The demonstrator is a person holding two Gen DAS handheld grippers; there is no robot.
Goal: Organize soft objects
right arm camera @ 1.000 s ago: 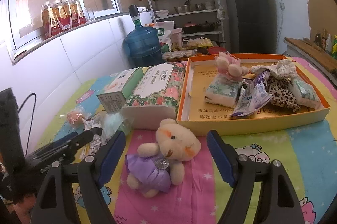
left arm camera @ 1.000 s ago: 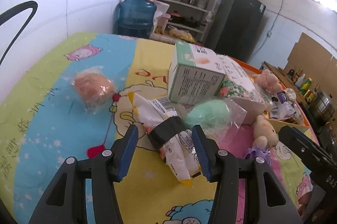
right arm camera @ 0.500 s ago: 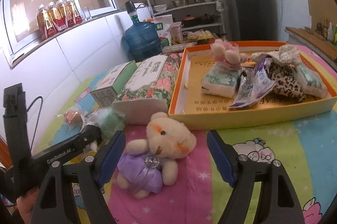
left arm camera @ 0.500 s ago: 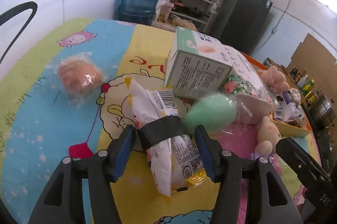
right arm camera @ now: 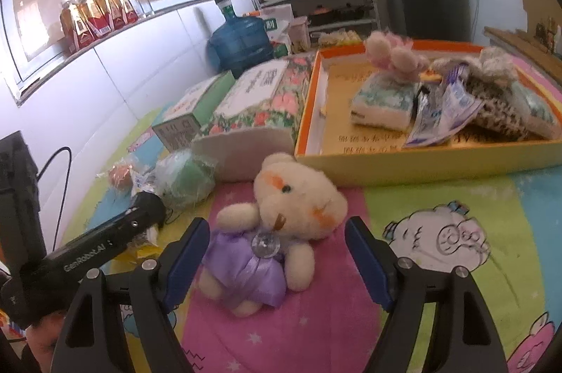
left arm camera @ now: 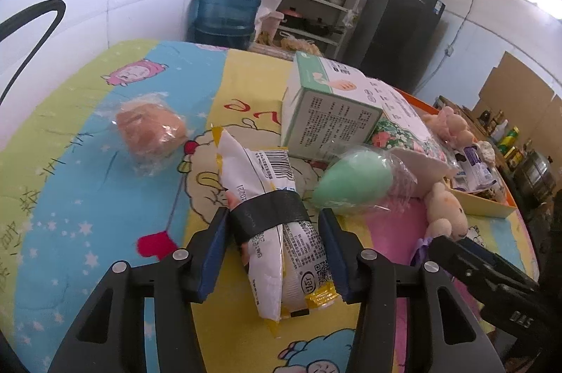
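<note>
While the left tongs (left arm camera: pixel 272 252) are closing around the taped snack packet (left arm camera: pixel 277 232), a gentle squeeze at its black band is advised, as the right tongs (right arm camera: pixel 275 262) are held spread around the teddy bear (right arm camera: pixel 277 229) beside it.

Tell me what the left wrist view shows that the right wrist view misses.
Only left: the snack packet in full between the closing left gripper fingers.

Only right: the orange tray interior with items already inside, and the bottles on the windowsill.

Both: teddy bear, green sponge, tissue box, water jug.
</note>
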